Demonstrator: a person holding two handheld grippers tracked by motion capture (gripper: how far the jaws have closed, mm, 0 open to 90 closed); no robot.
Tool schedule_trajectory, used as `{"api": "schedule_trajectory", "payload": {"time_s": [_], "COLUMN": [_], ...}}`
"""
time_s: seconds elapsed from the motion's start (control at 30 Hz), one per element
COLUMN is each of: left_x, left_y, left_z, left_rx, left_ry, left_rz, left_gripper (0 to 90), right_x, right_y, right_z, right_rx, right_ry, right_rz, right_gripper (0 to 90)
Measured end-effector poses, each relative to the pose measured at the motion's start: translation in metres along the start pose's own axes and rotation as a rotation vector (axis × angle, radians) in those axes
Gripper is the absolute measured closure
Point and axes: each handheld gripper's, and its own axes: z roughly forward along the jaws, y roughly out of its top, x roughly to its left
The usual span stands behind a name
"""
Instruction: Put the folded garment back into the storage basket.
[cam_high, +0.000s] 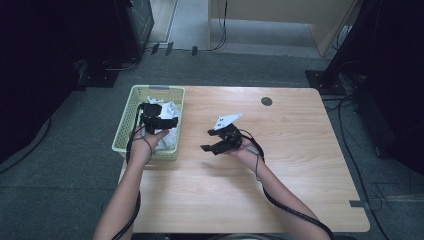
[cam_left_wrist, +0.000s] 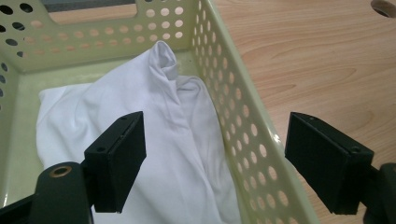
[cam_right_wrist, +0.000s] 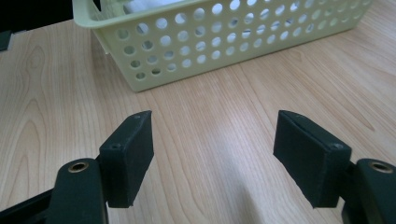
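Observation:
A pale green perforated basket (cam_high: 128, 115) stands at the table's left edge with a crumpled white cloth (cam_high: 170, 111) inside. In the left gripper view the white cloth (cam_left_wrist: 154, 121) lies on the basket floor, and the basket wall (cam_left_wrist: 243, 135) runs between the jaws. My left gripper (cam_high: 159, 122) hovers over the basket, open (cam_left_wrist: 215, 158), with nothing gripped. My right gripper (cam_high: 214, 142) is held above the bare table right of the basket, open (cam_right_wrist: 212, 156), its jaws empty. The basket's side wall (cam_right_wrist: 219, 42) faces it in the right gripper view.
The light wooden table (cam_high: 280, 165) has a round dark cable hole (cam_high: 266, 101) at the back. Dark equipment and cables stand on the grey floor on both sides, and a black post base (cam_high: 320, 77) sits near the back right corner.

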Motion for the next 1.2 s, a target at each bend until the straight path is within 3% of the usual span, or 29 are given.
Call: {"api": "schedule_trajectory", "payload": {"time_s": [0.2, 0.63, 1.2], "left_x": [-0.011, -0.035, -0.072], "left_y": [-0.003, -0.017, -0.04], "left_z": [-0.006, -0.025, -0.032], "left_rx": [0.004, -0.008, -0.026], "left_ry": [-0.007, -0.052, -0.099], "left_rz": [0.027, 0.03, 0.083], "left_gripper": [20.9, 20.8, 20.9], "right_x": [-0.006, -0.008, -0.013], "right_y": [-0.011, -0.025, -0.035], "right_z": [-0.004, -0.006, -0.014], "right_rx": [0.017, 0.048, 0.066], "right_ry": [-0.013, -0.026, -0.052], "right_rz": [0.007, -0.003, -0.007], "right_gripper": [27.5, 26.8, 24.5]}}
